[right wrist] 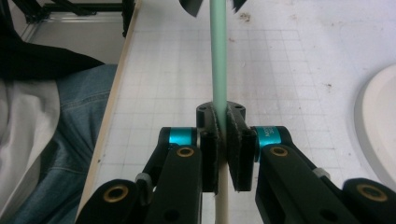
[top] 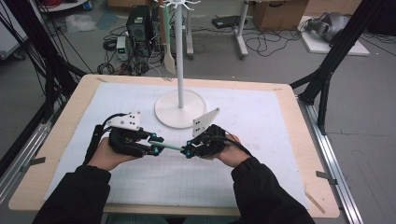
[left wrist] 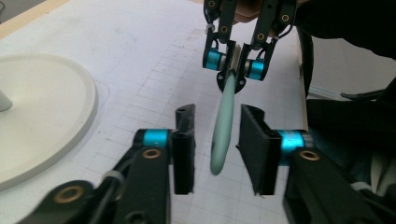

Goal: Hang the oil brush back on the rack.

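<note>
A slim utensil with a mint-green handle (top: 170, 147) lies level between my two grippers, a little above the white mat. My right gripper (top: 188, 150) is shut on it; in the right gripper view the pads press on the handle (right wrist: 218, 56) where green meets cream. My left gripper (top: 154, 143) faces it from the left. In the left gripper view the rounded handle end (left wrist: 222, 135) sits between the left gripper's (left wrist: 217, 112) spread jaws, with a gap on each side. The right gripper (left wrist: 233, 65) clamps the handle farther off.
A white stand with a round base (top: 180, 109) and tall pole (top: 180, 56) rises behind the grippers. A spatula (top: 168, 56) hangs from its top hooks. The gridded mat (top: 261, 116) covers a wooden table (top: 70, 107). Cables and boxes lie on the floor beyond.
</note>
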`<action>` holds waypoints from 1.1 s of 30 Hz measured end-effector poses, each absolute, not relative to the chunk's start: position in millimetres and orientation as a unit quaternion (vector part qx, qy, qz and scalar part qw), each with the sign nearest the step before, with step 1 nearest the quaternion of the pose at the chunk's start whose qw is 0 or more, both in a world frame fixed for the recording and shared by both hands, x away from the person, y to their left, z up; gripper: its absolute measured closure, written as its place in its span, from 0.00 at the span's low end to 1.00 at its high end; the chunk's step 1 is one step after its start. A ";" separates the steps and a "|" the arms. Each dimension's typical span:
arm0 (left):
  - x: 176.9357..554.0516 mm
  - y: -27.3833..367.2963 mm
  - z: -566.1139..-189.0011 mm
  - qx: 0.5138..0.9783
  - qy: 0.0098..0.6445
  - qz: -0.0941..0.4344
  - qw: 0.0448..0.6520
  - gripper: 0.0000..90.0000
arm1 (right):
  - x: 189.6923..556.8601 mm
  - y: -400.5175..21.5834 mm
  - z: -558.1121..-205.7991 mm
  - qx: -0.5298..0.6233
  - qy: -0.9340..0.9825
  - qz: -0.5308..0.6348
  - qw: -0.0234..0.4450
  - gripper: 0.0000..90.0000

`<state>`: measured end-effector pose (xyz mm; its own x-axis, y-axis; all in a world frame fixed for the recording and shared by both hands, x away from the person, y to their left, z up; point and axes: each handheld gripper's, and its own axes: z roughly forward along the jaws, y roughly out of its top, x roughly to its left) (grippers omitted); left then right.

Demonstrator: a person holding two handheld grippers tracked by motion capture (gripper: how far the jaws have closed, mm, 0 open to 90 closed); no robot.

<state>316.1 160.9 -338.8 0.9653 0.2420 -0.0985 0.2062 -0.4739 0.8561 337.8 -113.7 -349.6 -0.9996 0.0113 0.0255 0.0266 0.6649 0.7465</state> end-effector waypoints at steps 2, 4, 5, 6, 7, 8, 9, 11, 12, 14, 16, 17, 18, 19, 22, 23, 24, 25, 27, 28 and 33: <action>315.7 161.2 -338.3 0.859 0.123 0.018 0.496 0.84 | 337.8 -112.8 -348.9 -0.011 -0.911 -0.412 0.006 0.94; 315.4 161.3 -338.3 0.857 0.122 0.012 0.501 0.87 | 336.9 -111.3 -349.1 -0.006 -0.911 -0.412 0.002 0.94; 315.2 161.3 -338.3 0.859 0.118 0.011 0.498 0.88 | 336.0 -110.8 -349.2 -0.006 -0.912 -0.410 0.002 0.94; 314.5 161.2 -338.4 0.860 0.114 0.007 0.497 0.89 | 335.2 -110.3 -349.5 -0.006 -0.914 -0.406 0.001 0.94; 314.2 160.9 -338.4 0.859 0.111 0.001 0.499 0.90 | 335.1 -109.8 -350.1 -0.003 -0.915 -0.404 -0.001 0.93; 313.9 160.9 -338.1 0.861 0.109 0.001 0.497 0.91 | 334.6 -109.3 -350.3 -0.003 -0.915 -0.404 0.001 0.93; 313.8 161.0 -338.0 0.863 0.106 0.002 0.494 0.92 | 334.9 -109.0 -350.6 -0.004 -0.916 -0.402 -0.001 0.92; 312.6 159.7 -338.2 0.863 0.107 0.000 0.494 0.92 | 335.1 -108.2 -350.9 -0.008 -0.918 -0.397 0.006 0.91; 313.0 159.8 -338.2 0.866 0.101 0.002 0.490 0.92 | 334.8 -107.6 -350.8 -0.006 -0.919 -0.394 0.003 0.91; 312.3 158.1 -338.5 0.864 0.106 0.002 0.492 0.92 | 333.1 -106.1 -349.9 -0.005 -0.923 -0.384 -0.006 0.91; 312.5 157.4 -338.4 0.867 0.103 0.003 0.487 0.92 | 331.8 -105.2 -348.9 -0.002 -0.927 -0.374 -0.010 0.89; 312.5 157.1 -338.3 0.869 0.102 0.004 0.485 0.92 | 331.0 -104.7 -348.5 -0.004 -0.929 -0.370 -0.006 0.87; 312.7 157.0 -338.6 0.870 0.101 0.004 0.482 0.92 | 330.6 -104.3 -348.2 -0.003 -0.929 -0.369 -0.010 0.86; 312.6 156.8 -338.6 0.871 0.102 0.002 0.481 0.92 | 329.9 -103.6 -348.2 -0.002 -0.931 -0.366 -0.009 0.86; 312.4 156.0 -338.4 0.873 0.102 0.004 0.477 0.92 | 329.1 -102.4 -347.9 0.001 -0.933 -0.360 -0.013 0.86; 312.3 155.5 -338.5 0.872 0.102 0.005 0.478 0.92 | 328.5 -101.7 -348.1 0.000 -0.934 -0.358 -0.015 0.86; 312.5 155.5 -338.6 0.873 0.102 0.006 0.477 0.92 | 328.8 -101.4 -348.0 0.002 -0.935 -0.355 -0.017 0.86; 312.5 155.3 -338.7 0.872 0.102 0.005 0.478 0.92 | 328.9 -101.0 -348.4 0.001 -0.935 -0.354 -0.018 0.88; 312.2 155.2 -338.5 0.874 0.100 0.004 0.475 0.92 | 328.9 -100.5 -348.7 0.003 -0.937 -0.350 -0.020 0.92; 312.4 155.1 -338.6 0.874 0.100 0.002 0.476 0.92 | 329.2 -99.8 -349.4 0.005 -0.937 -0.349 -0.020 0.93; 314.0 162.7 -333.4 0.856 0.121 0.006 0.503 0.81 | 328.3 -99.3 -350.0 -0.001 -0.925 -0.381 -0.007 0.94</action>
<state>314.0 162.7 -333.4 0.9708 0.2121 -0.1117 0.2007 -0.4644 0.8626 328.3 -99.3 -350.0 -0.9999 0.0068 -0.0113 -0.0031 0.7095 0.7047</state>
